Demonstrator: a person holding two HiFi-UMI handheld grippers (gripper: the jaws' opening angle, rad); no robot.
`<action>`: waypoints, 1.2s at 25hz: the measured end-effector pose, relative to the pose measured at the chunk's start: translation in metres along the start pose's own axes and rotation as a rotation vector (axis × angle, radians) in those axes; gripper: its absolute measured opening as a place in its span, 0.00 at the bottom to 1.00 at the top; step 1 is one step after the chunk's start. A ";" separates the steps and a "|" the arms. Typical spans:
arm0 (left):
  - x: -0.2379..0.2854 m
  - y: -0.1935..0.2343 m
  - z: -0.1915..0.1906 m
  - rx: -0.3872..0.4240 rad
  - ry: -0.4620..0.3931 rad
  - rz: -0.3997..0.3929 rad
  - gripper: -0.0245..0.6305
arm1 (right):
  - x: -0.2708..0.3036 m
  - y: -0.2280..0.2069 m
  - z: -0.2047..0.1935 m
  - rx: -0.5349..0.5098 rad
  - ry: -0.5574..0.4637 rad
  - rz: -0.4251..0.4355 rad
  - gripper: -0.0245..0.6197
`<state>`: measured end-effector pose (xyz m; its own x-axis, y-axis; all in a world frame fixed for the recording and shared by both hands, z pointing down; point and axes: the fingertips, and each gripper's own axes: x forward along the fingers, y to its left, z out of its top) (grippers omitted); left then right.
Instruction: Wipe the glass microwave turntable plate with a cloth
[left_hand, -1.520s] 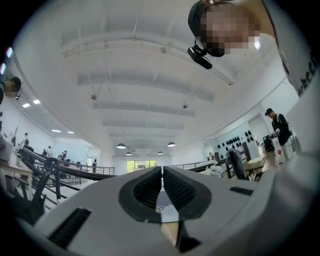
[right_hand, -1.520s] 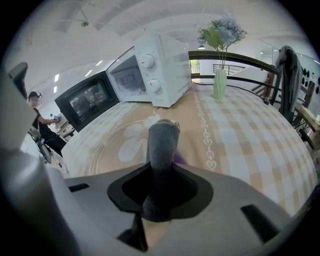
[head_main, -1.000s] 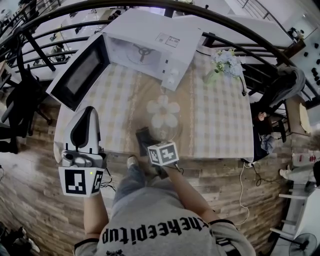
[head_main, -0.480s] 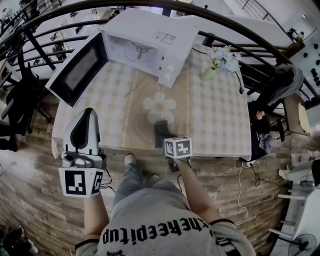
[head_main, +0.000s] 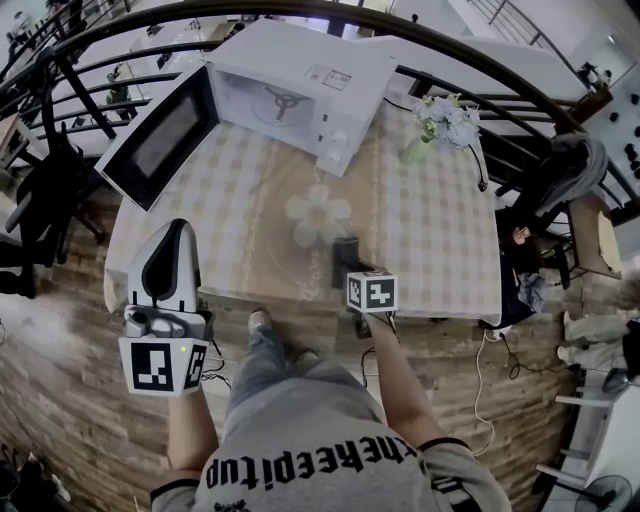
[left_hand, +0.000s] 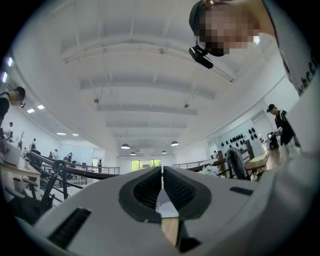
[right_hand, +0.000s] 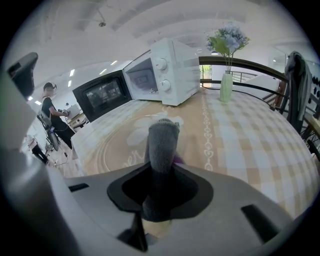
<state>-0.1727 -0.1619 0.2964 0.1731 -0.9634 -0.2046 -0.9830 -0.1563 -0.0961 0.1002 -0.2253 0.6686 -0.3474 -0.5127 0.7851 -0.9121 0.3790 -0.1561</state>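
The glass plate lay flat on the checked table, near the front edge and in front of the microwave. A white flower shape showed at its far side, though I could not tell whether it was on the plate or under it. My right gripper was clamped on a dark grey cloth; in the right gripper view the cloth stood up as a rolled wad between the jaws of that gripper, over the plate's near right part. I could not tell whether the cloth touched the glass.

My left gripper hung off the table's near left corner, well apart from the plate. In the left gripper view its jaws were pressed together with nothing between them, aimed up at the ceiling.

The microwave's door stood open to the left. A vase of pale flowers stood at the table's far right, beside the microwave.
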 end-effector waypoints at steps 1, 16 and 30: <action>-0.001 0.000 0.001 0.001 -0.001 0.002 0.06 | 0.000 -0.003 0.000 0.006 -0.005 -0.001 0.20; 0.011 -0.024 0.004 -0.009 -0.005 -0.046 0.06 | -0.059 0.021 0.039 -0.053 -0.306 0.079 0.20; 0.023 -0.051 0.004 -0.024 -0.013 -0.099 0.06 | -0.132 0.036 0.088 -0.153 -0.541 0.079 0.20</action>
<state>-0.1187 -0.1755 0.2927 0.2699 -0.9401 -0.2085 -0.9623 -0.2557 -0.0926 0.0937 -0.2121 0.5068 -0.5120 -0.7846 0.3496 -0.8509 0.5190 -0.0813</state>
